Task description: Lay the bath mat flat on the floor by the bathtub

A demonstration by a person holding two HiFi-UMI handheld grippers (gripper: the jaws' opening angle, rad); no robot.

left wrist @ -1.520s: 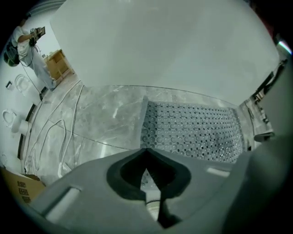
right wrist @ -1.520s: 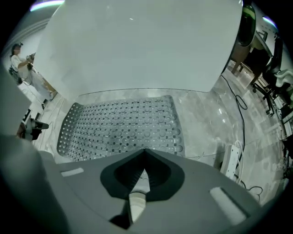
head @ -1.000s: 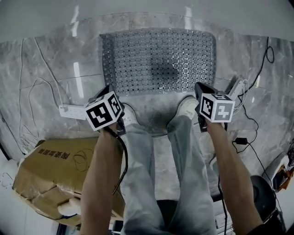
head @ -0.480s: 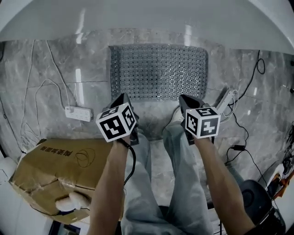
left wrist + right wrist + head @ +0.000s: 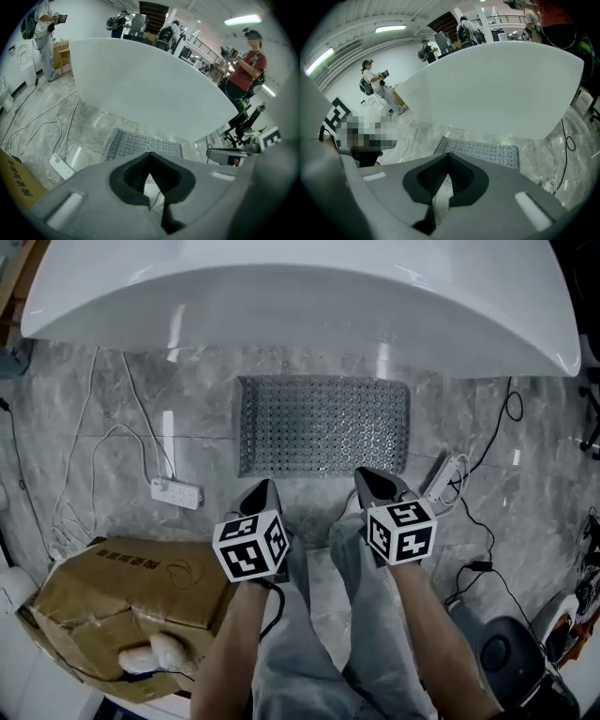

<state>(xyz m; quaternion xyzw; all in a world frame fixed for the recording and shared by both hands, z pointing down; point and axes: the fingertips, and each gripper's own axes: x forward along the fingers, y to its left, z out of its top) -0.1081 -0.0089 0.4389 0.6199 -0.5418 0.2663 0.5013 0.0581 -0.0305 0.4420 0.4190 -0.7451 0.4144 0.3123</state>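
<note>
Head view: the bath mat (image 5: 323, 426) lies flat just beside the bathtub (image 5: 300, 306). Near the mat's other edge, the left hand-held gripper (image 5: 264, 487) and right hand-held gripper (image 5: 367, 476) hover, jaws closed on nothing.

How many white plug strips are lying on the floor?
2. One power strip lies on the floor left of the bath mat, beside the cardboard box. The other lies right of the mat among cables. The box may hide more.

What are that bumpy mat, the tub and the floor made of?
The bath mat looks like translucent rubber or plastic, dotted with holes or cups. The bathtub seems glossy white acrylic or enamel, showing light streaks. The floor looks like polished grey veined marble or tile.
</note>
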